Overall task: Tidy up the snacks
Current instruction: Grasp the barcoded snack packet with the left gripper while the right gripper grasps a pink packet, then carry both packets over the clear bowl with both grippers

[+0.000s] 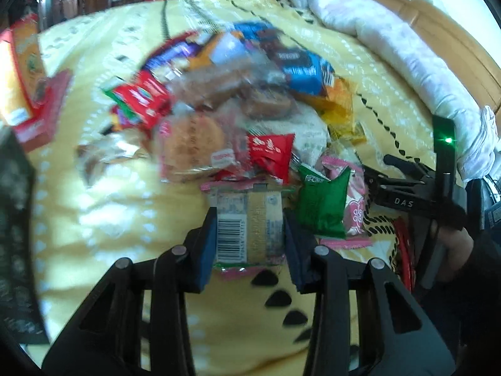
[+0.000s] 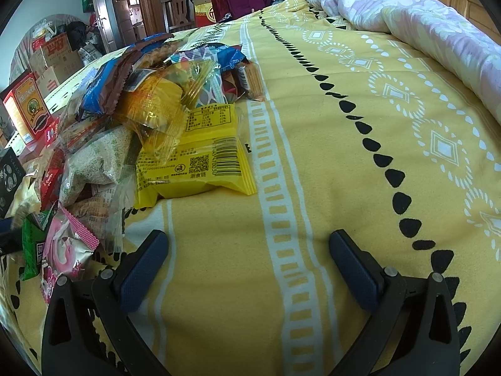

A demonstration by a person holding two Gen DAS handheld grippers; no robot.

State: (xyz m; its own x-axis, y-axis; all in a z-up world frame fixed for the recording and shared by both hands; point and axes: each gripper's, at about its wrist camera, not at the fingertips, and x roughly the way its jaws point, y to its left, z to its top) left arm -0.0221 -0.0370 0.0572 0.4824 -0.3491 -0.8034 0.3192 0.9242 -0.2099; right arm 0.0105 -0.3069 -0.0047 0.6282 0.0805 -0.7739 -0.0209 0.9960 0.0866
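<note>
A heap of wrapped snacks (image 1: 219, 94) lies on a yellow patterned bedspread (image 1: 94, 203). My left gripper (image 1: 250, 216) is shut on a tan snack packet (image 1: 247, 238) with a barcode and pink crimped ends, both blue pads pressing its sides at the near edge of the heap. A green packet (image 1: 322, 206) and a red packet (image 1: 269, 153) lie just beyond it. In the right wrist view my right gripper (image 2: 247, 238) stands open over the bare bedspread (image 2: 313, 188), with nothing between its fingers. The heap (image 2: 125, 109) is to its left, and a yellow packet (image 2: 200, 156) lies nearest.
A rolled floral quilt (image 2: 407, 9) runs along the far right by a wooden headboard. A red and orange box (image 2: 28, 106) and a black box (image 1: 15, 219) sit at the left edge of the bed. Cardboard boxes (image 2: 59, 53) stand beyond. A hand (image 1: 454, 244) shows at the right.
</note>
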